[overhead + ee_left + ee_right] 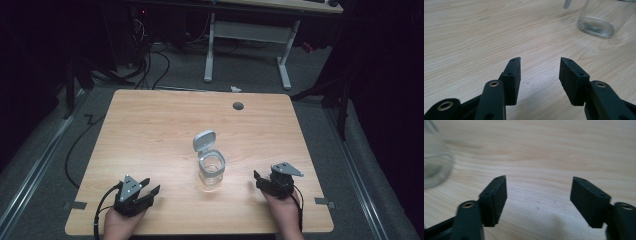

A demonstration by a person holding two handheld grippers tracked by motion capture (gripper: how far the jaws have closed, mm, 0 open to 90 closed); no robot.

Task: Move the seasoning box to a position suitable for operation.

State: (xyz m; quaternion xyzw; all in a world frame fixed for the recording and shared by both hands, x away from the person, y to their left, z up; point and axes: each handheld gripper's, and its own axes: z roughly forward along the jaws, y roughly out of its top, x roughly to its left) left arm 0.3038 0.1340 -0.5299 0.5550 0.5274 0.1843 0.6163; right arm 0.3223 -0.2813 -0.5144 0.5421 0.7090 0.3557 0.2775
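A clear glass jar (210, 172) with a grey rim stands upright near the middle of the wooden table (150, 130), its grey flip lid (204, 140) tipped open at the back. The jar looks empty. My left gripper (150, 186) rests near the front left, open, with nothing between its jaws; in its own view the left gripper (540, 65) points at bare wood, the jar (600, 18) at upper right. My right gripper (257, 180) sits to the right of the jar, open and empty. The right gripper (538, 185) sees the blurred jar (435, 167) at far left.
A round grey cable hole (238, 106) sits near the table's far edge. Beyond the table stands a white desk frame (247, 37) on a dark floor with cables. Bare wood lies around the jar on all sides.
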